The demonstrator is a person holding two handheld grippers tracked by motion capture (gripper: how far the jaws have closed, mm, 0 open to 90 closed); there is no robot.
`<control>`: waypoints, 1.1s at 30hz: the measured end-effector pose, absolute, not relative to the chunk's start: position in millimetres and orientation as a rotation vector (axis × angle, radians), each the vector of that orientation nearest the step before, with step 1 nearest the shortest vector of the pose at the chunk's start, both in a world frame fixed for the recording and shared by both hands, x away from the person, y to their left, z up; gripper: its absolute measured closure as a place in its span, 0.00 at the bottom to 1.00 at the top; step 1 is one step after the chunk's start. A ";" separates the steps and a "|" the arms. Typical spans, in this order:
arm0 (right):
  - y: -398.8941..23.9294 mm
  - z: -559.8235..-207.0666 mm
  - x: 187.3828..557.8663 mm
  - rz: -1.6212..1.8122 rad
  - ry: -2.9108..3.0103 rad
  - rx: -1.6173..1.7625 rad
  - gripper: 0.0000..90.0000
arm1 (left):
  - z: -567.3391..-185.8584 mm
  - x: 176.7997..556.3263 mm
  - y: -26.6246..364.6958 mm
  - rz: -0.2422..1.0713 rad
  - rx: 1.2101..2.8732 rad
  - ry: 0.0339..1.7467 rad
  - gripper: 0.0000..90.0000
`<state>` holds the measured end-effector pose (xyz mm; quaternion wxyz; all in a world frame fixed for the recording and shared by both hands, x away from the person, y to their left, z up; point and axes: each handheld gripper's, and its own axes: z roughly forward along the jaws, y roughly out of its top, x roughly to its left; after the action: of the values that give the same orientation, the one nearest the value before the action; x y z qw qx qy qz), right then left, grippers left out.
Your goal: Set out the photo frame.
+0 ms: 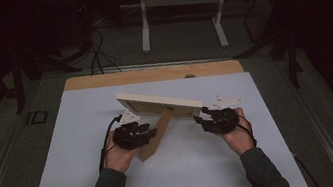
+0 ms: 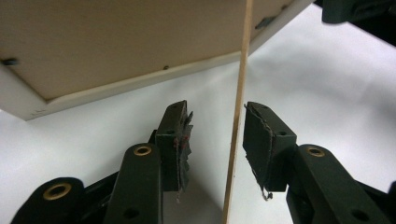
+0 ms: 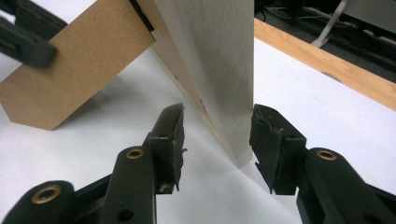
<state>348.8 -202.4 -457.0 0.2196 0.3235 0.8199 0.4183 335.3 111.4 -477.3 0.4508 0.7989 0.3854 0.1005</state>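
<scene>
Picture frame [image 1: 158, 104] upright, no legible writing; left gripper [image 2: 215, 135] released astride stand [image 2: 236, 126]; right gripper [image 3: 217, 135] released.

Dim lab, white-topped table [image 1: 93, 186], cables (floor) [image 1: 97, 54], bench legs [image 1: 144, 26]

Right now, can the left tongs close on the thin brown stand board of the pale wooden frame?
Probably yes: the thin brown stand board already runs between the open left tongs, with nothing else between the jaws.

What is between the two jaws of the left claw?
In the left gripper view, the thin edge of the brown stand of the picture frame runs between the jaws of the left claw. Neither pad presses on it.
</scene>
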 end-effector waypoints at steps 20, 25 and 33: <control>-215.0 -466.2 348.1 1.127 2.346 0.919 0.77 | -450.9 327.1 139.4 0.326 1.852 1.046 0.69; -219.9 -467.7 351.8 1.116 2.312 0.961 0.93 | -442.7 333.6 145.3 0.345 1.817 1.075 0.70; -221.6 -462.6 361.3 1.197 2.235 1.049 1.00 | -437.9 343.2 148.1 0.360 1.793 1.102 0.82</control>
<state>361.3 -221.6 -462.6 0.1977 0.3748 0.7985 0.4275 343.2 148.1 -437.9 0.4823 0.7355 0.4524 0.1475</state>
